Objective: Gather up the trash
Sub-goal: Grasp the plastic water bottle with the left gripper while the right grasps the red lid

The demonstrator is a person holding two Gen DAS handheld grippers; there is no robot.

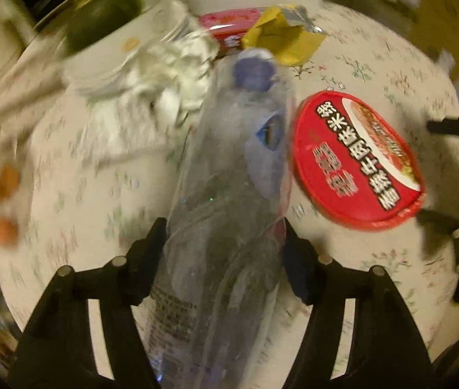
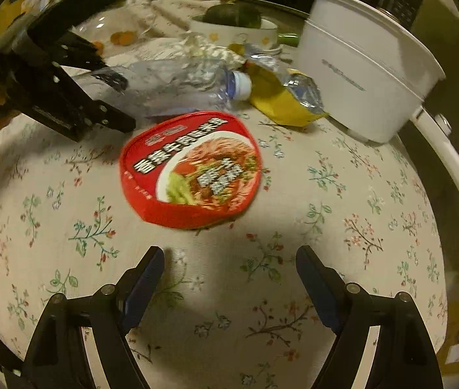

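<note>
My left gripper [image 1: 226, 246] is shut on a crushed clear plastic bottle [image 1: 229, 194] with a blue cap, which points away from me; the bottle also shows in the right wrist view [image 2: 171, 84], held by the left gripper [image 2: 112, 103] at the left. A red noodle-bowl lid [image 2: 190, 168] lies flat on the floral tablecloth, just ahead of my open, empty right gripper [image 2: 229, 269]; in the left wrist view the lid [image 1: 355, 162] lies right of the bottle. A yellow snack wrapper [image 2: 281, 97] and crumpled white tissue [image 1: 164, 74] lie beyond.
A white electric pot [image 2: 359, 74] with a long handle stands at the back right. A bowl with a dark green item [image 2: 235, 22] sits at the back. A red package [image 1: 229, 26] lies behind the wrapper. A glass dish [image 2: 112, 29] with orange bits sits at the left.
</note>
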